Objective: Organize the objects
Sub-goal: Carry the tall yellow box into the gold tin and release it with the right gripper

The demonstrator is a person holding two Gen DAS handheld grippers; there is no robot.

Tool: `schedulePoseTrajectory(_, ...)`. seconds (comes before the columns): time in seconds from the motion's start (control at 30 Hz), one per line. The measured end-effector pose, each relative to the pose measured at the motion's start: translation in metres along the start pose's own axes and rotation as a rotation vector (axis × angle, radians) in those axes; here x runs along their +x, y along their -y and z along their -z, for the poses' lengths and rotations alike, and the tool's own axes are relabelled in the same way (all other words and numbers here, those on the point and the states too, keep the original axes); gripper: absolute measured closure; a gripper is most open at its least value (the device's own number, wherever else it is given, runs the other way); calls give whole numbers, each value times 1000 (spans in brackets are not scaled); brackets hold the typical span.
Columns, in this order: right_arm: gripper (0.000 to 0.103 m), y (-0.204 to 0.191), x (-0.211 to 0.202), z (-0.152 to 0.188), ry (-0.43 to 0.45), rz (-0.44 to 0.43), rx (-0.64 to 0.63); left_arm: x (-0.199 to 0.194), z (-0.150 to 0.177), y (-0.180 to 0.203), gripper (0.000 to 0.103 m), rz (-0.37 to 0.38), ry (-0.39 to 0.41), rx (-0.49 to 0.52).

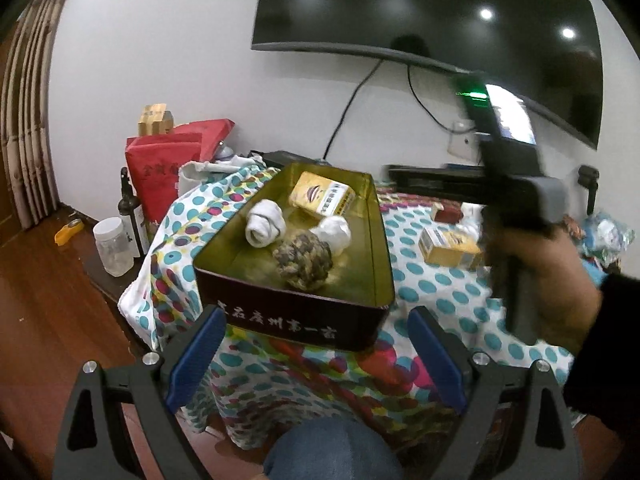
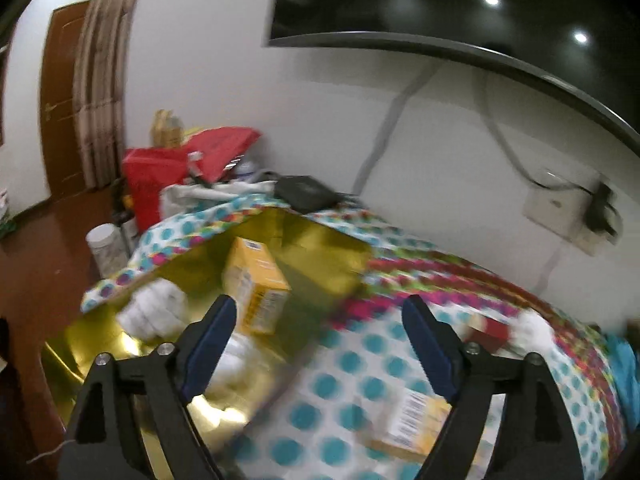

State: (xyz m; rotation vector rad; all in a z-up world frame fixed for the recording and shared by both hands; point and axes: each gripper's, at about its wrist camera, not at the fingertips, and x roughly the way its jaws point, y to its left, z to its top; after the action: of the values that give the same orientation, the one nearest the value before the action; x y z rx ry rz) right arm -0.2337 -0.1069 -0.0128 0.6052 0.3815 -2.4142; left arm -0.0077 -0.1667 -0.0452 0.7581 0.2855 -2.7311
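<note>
Nearest you, your left claw point(image 1: 316, 354) hangs with its blue pads apart and nothing between them, just short of the near wall of the tin point(image 1: 296, 312); your right claw point(image 2: 320, 346) is likewise spread and empty, poised over the tin's right edge, though that view is blurred. The tin, on the dotted cloth point(image 1: 440, 300) covering the bench, already holds a mottled woven ball point(image 1: 303, 260), two white rolled socks point(image 1: 265, 222) and one yellow box point(image 1: 322, 194), so sorting appears partly done. Left outside, to the tin's right, lie a second yellow box point(image 1: 448, 246), a small red box point(image 1: 448, 213) and something white beside it. Farther back, a red bag point(image 1: 168, 168), a clear jar point(image 1: 113, 246) and a black device point(image 2: 306, 192) crowd the bench's rear; the television point(image 1: 432, 20) overhangs.
</note>
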Motion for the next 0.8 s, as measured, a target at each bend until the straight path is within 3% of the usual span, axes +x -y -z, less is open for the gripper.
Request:
schedulePoseTrajectory(0.3,4,120,-56,72,-21,200,193,13,-4,56,9,86,-26,142)
schedulePoseTrajectory(0.43,4,163,-64,106,-76,221,308,39,-20,95,9,166,-65,165)
schedulePoseTrajectory(0.63,4,196,-77,121,-64,252,430,83,-39,138,9,171,-114,188)
schedulePoseTrajectory(0.8,4,201,-79,126,-78,342,461,110,-40,167,8,203,-176,222)
